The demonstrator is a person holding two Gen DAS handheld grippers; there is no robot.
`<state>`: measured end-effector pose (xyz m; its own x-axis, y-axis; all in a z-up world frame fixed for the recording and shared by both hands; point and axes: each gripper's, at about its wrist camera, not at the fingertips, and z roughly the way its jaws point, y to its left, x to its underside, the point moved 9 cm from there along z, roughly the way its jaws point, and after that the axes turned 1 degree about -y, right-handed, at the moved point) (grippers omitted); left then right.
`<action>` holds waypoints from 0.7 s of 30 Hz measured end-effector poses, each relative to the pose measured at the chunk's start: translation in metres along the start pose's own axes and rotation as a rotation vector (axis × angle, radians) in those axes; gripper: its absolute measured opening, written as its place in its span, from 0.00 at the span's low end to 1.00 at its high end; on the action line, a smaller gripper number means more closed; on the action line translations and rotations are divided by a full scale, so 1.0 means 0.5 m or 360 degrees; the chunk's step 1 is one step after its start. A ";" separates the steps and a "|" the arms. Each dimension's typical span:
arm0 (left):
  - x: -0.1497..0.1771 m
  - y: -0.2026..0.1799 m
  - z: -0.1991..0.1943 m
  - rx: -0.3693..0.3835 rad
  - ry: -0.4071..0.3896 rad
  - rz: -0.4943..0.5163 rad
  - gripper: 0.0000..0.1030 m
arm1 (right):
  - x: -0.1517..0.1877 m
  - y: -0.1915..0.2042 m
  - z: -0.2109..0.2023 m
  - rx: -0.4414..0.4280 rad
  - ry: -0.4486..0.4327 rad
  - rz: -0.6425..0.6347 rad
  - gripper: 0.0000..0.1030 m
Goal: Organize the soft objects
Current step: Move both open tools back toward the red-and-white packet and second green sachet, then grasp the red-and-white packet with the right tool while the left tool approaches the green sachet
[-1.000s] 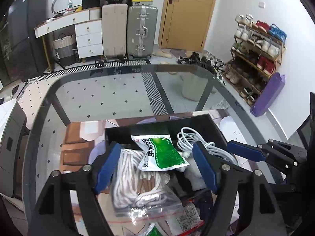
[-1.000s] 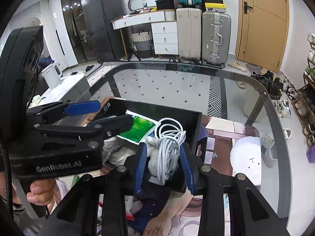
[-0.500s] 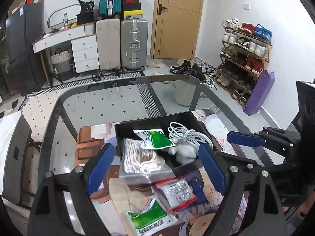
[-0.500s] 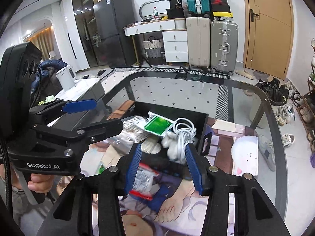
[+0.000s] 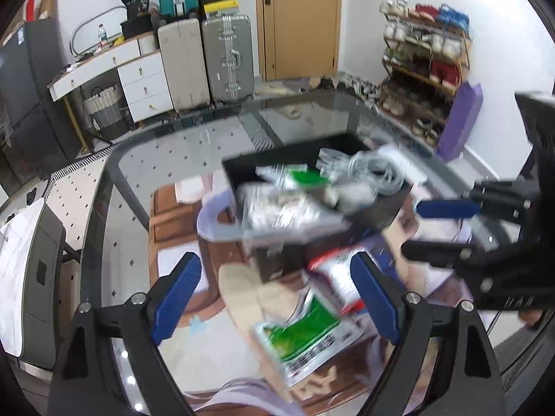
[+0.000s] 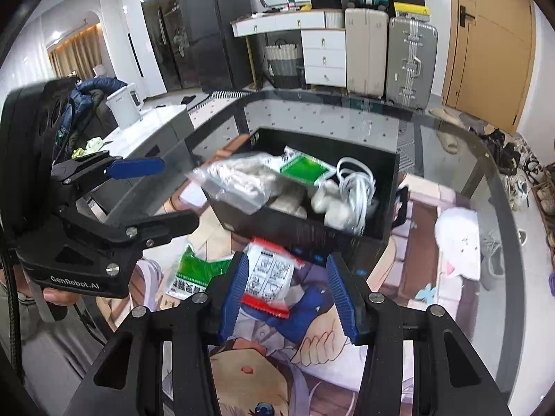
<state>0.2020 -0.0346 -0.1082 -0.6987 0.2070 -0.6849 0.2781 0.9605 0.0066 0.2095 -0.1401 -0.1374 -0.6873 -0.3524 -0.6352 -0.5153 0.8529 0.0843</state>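
A black box (image 6: 385, 159) (image 5: 263, 166) on the glass table holds a clear bag of white rope (image 6: 236, 180) (image 5: 281, 208), a green-and-white packet (image 6: 303, 168) and a coiled white cable (image 6: 353, 183) (image 5: 374, 170). A red-edged white packet (image 6: 269, 274) (image 5: 338, 270) and a green packet (image 6: 194, 272) (image 5: 305, 336) lie on the printed mat in front of the box. My left gripper (image 5: 275, 300) is open and empty above the mat; it also shows in the right wrist view (image 6: 166, 194). My right gripper (image 6: 288, 294) is open and empty over the red-edged packet.
The glass table's dark rim (image 6: 496, 159) curves around the mat (image 6: 447, 242). Beyond stand suitcases (image 5: 225, 59), a white drawer unit (image 5: 138, 83), a shoe rack (image 5: 423, 62) and a wooden door (image 5: 298, 17). A grey side table (image 6: 156, 128) stands left.
Both grippers have pulled back and up from the box, leaving the rope bag and the cable in it. The two packets on the mat have come into view.
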 end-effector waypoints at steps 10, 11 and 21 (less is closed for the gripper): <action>0.097 -0.003 0.037 0.0012 0.0130 0.0139 0.86 | 0.027 0.017 0.098 -0.0043 0.0133 0.0074 0.52; 0.101 -0.007 0.036 0.0010 0.0124 0.0160 0.86 | 0.027 0.018 0.105 -0.0042 0.0134 0.0084 0.54; 0.125 -0.054 0.039 0.0094 0.0155 0.0300 0.86 | 0.033 0.037 0.178 0.0018 0.0205 0.0056 0.64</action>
<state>0.1637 -0.0512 -0.1654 -0.6902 0.4015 -0.6020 0.4458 0.8912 0.0832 0.2341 -0.0959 -0.2145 -0.7653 -0.3679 -0.5282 -0.4843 0.8696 0.0960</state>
